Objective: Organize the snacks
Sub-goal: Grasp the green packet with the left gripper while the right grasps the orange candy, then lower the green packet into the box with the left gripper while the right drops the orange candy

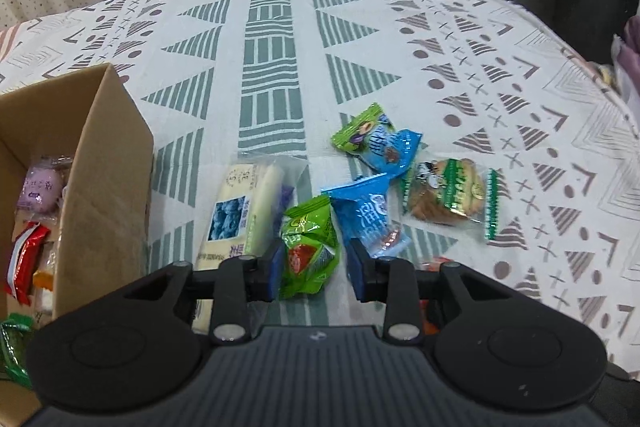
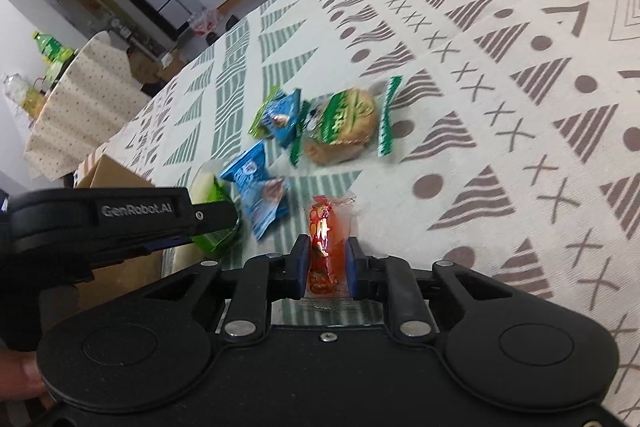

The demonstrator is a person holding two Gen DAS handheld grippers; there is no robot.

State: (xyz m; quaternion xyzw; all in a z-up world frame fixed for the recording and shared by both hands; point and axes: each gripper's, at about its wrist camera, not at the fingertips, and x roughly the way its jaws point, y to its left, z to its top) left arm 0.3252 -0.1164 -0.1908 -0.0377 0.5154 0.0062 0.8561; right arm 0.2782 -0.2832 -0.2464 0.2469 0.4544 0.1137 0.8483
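So, left wrist view first: the left claw [image 1: 312, 267] is spread fairly wide, with the green snack packet [image 1: 310, 251] sitting between the pads. The left pad looks to be touching the wrapper, while a gap is seen on the right side, so nothing is clamped yet. To do this well, the claw should probably be closed gently on the packet's puffy middle so the blue packet [image 1: 366, 215], just right of and beyond the right pad, isn't dragged along. The cardboard box [image 1: 104, 163], already partly filled with snacks, stands left of the claw, so only a short carry should be needed. A pale long pack [image 1: 240, 203] lies between claw and box.

Right wrist view: the right claw [image 2: 328, 267] is closed tight on a red-orange packet [image 2: 322, 247], pinched edge-on between both pads above the counter [image 2: 520, 107]. Its flimsy wrapper could slip, so a steady lift is advised. A biscuit pack [image 2: 344, 131] lies well ahead.
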